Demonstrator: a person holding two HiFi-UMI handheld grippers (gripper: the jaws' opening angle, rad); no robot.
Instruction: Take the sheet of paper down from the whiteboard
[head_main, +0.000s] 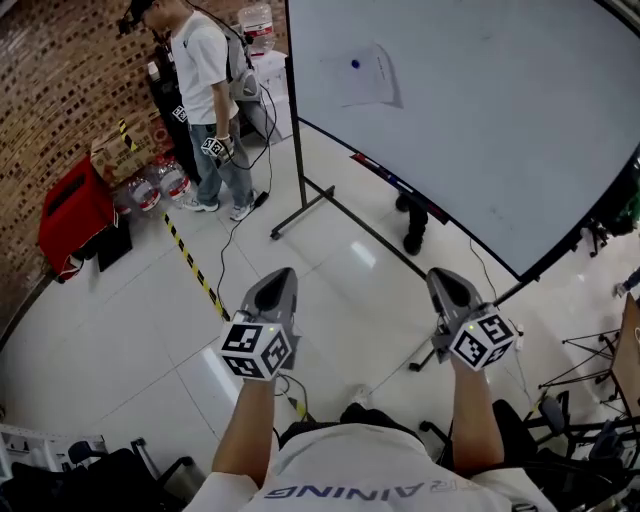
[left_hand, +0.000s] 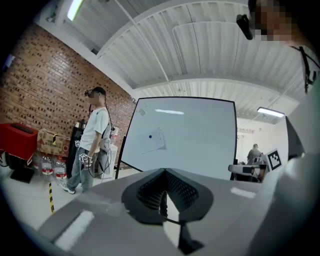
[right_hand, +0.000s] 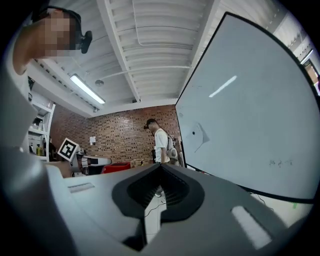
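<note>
Room: showing pale glossy floor tiles (head_main: 120, 330), with a brick wall (head_main: 40, 90) running along the left and a strip of yellow-and-black tape (head_main: 190, 262) crossing the floor.
Whiteboard (head_main: 500, 130): standing on a black frame and filling the upper right of the head view. Carrying faint handwritten marks (right_hand: 278, 162) low on its surface in the right gripper view, too faint for reading.
Sheet of paper (head_main: 362, 78): hanging on the upper left part of the whiteboard, being pinned near its top by a small blue magnet (head_main: 355, 64). Showing no legible writing.
Left gripper (head_main: 281, 275): pointing toward the whiteboard, well apart from it, holding its jaws pressed together with nothing between them.
Right gripper (head_main: 442, 277): pointing the same way, likewise well apart from the board, jaws meeting and gripping nothing.
Shirt lettering (head_main: 345, 491): appearing upside down at the bottom edge of the head view, reading "AINING", the rest being hidden.
Other person (head_main: 205, 90): standing left of the whiteboard by the brick wall, wearing a white T-shirt and jeans.
Clutter: red case (head_main: 72, 210), water bottles (head_main: 160, 182) and cardboard box (head_main: 112, 152) sitting at the foot of the brick wall, the box's print being too small for reading.
</note>
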